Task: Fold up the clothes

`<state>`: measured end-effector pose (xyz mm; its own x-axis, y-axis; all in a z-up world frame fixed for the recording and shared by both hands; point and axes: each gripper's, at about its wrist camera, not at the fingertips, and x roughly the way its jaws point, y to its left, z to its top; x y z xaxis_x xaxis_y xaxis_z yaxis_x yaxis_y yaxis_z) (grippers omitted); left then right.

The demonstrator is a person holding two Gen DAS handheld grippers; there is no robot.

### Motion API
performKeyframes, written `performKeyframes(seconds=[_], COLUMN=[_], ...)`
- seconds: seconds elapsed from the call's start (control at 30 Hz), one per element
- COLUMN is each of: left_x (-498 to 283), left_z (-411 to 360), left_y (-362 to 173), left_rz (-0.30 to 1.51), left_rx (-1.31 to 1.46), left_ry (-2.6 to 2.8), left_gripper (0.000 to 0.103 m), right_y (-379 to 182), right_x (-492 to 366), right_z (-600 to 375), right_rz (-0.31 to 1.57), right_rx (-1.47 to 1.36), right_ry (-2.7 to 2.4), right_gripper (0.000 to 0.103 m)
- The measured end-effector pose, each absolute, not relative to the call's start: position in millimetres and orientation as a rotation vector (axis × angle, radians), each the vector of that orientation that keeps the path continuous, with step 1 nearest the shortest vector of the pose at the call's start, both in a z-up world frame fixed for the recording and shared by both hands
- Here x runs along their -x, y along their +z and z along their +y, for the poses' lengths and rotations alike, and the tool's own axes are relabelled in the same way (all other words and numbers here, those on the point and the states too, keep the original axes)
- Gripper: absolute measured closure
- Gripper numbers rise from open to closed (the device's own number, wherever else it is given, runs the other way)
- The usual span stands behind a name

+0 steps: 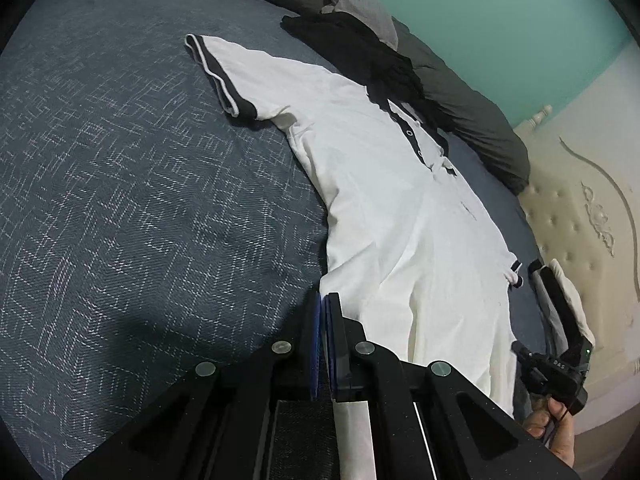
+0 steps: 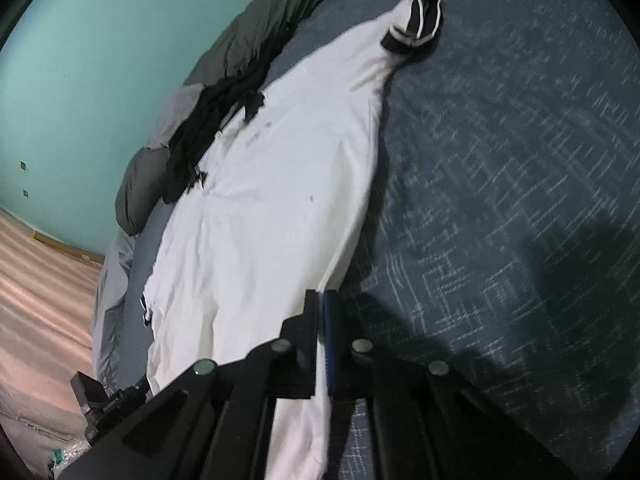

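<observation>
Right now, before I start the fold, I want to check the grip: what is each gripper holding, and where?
Both hold the white polo shirt at its bottom hem: the left gripper at one corner, the right gripper at the other.

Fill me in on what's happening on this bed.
A person is folding a white polo shirt spread flat on the blue bedspread. The left gripper and right gripper each have their jaws shut on a bottom corner of the hem. A black garment lies by the collar.

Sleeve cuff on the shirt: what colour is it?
Dark with a white stripe; sleeve cuff shows best in left wrist view.
</observation>
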<state>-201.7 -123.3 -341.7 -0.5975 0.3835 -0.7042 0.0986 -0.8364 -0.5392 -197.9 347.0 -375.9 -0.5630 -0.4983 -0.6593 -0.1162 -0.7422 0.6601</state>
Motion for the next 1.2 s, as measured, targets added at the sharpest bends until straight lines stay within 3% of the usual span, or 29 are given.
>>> performKeyframes(seconds=[0.63,0.97,1.03,1.1,1.2], left_x=[198.8,161.7,152.2,141.6,125.7], left_z=[-122.0,-124.2,-125.9,-127.9,-129.5], left_y=[-337.3,-318.5,-315.6,-311.5,-304.4], left_rz=[-0.834,-0.840,-0.858,-0.877,-0.868], left_rx=[1.308,1.279,1.283,1.300,1.354], left_ry=[2.500,2.457,2.449,2.421,2.380], left_gripper=[0.100,0.071,0.071,0.071,0.070], right_y=[-374.6,-378.2,-370.9,-362.5,-347.5], right_x=[199.2,197.0,190.1,182.3,169.8], right_z=[390.2,383.5,381.1,379.6,377.0], right_rz=[-1.155,-1.199,-1.188,-1.178,-1.137], right_rx=[-1.274,-1.326,-1.349,-1.370,-1.408], right_ry=[-2.465,-2.368,-2.351,-2.337,-2.303], right_gripper=[0.101,0.097,0.088,0.061,0.059])
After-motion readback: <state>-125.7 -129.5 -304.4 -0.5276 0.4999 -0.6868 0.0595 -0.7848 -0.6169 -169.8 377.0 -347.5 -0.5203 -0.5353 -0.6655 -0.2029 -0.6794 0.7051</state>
